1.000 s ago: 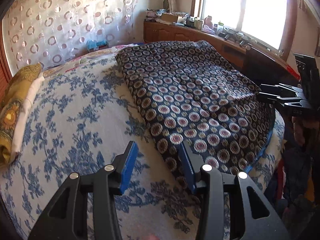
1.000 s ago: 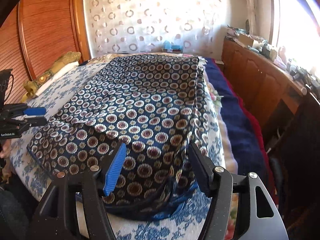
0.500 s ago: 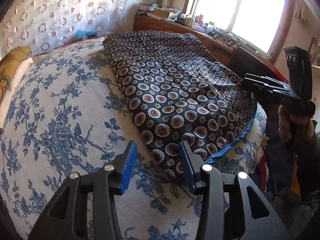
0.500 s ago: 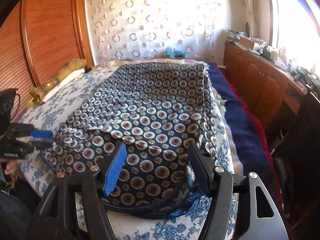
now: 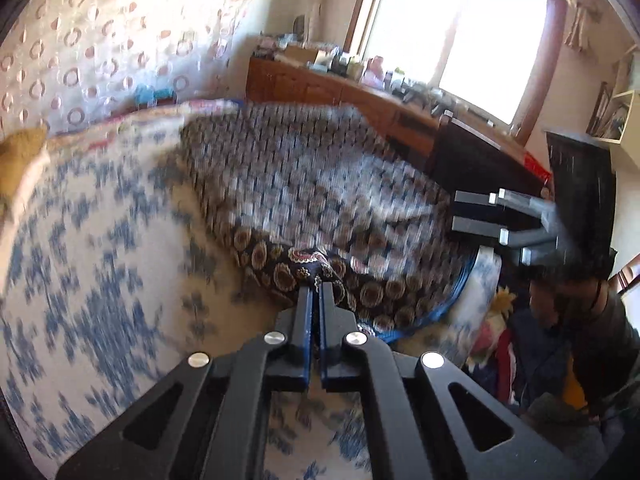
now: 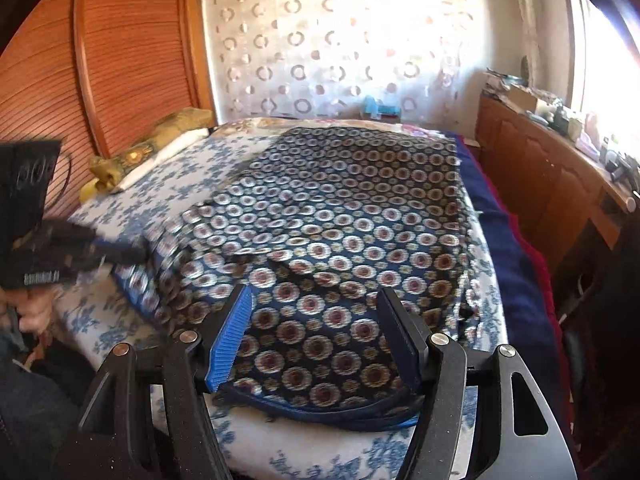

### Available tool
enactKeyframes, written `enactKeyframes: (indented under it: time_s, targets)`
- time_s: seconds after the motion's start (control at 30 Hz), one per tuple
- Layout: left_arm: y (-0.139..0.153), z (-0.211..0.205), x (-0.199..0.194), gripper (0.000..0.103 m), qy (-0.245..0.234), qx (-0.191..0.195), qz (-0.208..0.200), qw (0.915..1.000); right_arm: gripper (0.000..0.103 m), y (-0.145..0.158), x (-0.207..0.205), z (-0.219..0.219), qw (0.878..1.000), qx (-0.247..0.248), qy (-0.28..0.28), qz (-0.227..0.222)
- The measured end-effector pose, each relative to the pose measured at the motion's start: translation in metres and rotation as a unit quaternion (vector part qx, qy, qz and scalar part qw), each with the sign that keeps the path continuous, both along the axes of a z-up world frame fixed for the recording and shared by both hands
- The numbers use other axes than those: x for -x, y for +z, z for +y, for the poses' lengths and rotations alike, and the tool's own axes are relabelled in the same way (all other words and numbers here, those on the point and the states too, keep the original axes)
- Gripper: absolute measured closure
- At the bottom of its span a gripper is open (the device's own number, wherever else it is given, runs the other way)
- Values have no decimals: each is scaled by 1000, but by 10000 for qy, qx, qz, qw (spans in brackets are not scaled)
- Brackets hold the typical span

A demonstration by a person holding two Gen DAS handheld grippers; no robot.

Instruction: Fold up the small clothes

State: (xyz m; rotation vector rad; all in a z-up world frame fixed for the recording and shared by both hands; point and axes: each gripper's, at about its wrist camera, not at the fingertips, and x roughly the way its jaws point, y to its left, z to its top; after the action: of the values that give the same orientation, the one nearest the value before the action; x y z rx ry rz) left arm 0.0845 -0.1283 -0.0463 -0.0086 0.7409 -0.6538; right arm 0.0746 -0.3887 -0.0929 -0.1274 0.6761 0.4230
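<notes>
A dark blue cloth (image 5: 312, 184) printed with round medallions lies spread over the right half of the bed. My left gripper (image 5: 315, 288) is shut on the cloth's near left edge, and a small bunch of fabric rises between its pads. In the right wrist view the same cloth (image 6: 352, 216) fills the middle, and the left gripper (image 6: 120, 250) pinches its left corner. My right gripper (image 6: 315, 296) stands open just above the cloth's near hem, nothing pressed between its fingers. It also shows at the right of the left wrist view as the right gripper (image 5: 472, 212).
The bed carries a white sheet with blue flowers (image 5: 100, 280). A yellow pillow (image 6: 160, 140) lies by the wooden headboard (image 6: 120, 60). A dark blue blanket (image 6: 508, 264) hangs along the right side, next to a wooden sideboard (image 6: 540, 168) crowded with small items under the window.
My left gripper went from open beside the cloth's edge to shut on it and lifted a little. The right gripper stayed open and shifted slightly along the near hem.
</notes>
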Motion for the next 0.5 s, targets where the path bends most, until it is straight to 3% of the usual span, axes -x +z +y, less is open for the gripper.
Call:
enactKeyframes:
  time_s: [0.3, 0.5]
  targets:
    - [44, -18, -27, 103, 29, 73, -510, 9987, 36, -4, 18, 23, 9983, -82, 584, 43]
    - [51, -15, -48, 103, 167, 174, -592, 9980, 36, -25, 4, 19, 9985, 123, 471, 240]
